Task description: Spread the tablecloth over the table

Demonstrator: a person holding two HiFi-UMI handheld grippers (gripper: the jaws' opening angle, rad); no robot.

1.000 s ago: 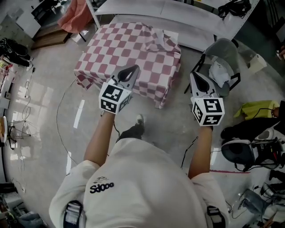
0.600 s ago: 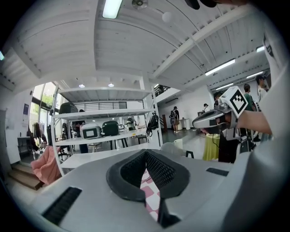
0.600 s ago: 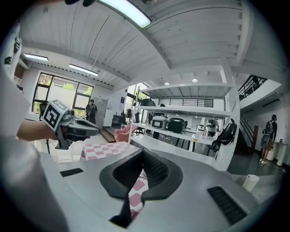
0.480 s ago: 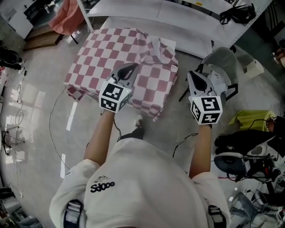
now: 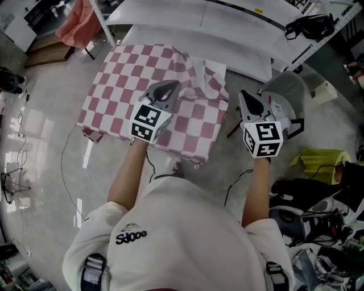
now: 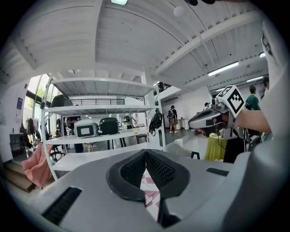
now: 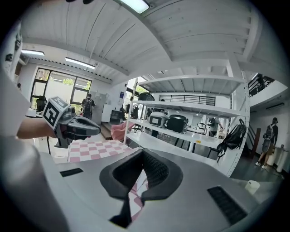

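A pink-and-white checked tablecloth (image 5: pixel 131 85) covers a low table, hanging over its near edge. It is bunched into a crumpled fold (image 5: pixel 199 71) at the far right corner. My left gripper (image 5: pixel 168 85) hovers over the cloth's middle, shut, with nothing hanging from it. Off the table's right corner my right gripper (image 5: pixel 245 95) is also shut and empty. In the left gripper view the pads meet at the tips (image 6: pixel 146 152), and checked cloth shows through the gap below. The right gripper view has its jaws (image 7: pixel 142 152) closed too, with the cloth (image 7: pixel 97 149) at the left.
A grey chair (image 5: pixel 287 91) stands right of the table, under my right gripper. White shelf boards (image 5: pixel 199 17) run behind the table. Cables (image 5: pixel 68 165) trail on the floor at left. A yellow-green cloth (image 5: pixel 318 159) and dark gear (image 5: pixel 307 199) lie at the right.
The table and cloth have drawn nearer as the person walked up. My left gripper now sits further over the cloth. Both grippers stayed shut, and the cloth has not shifted on the table.
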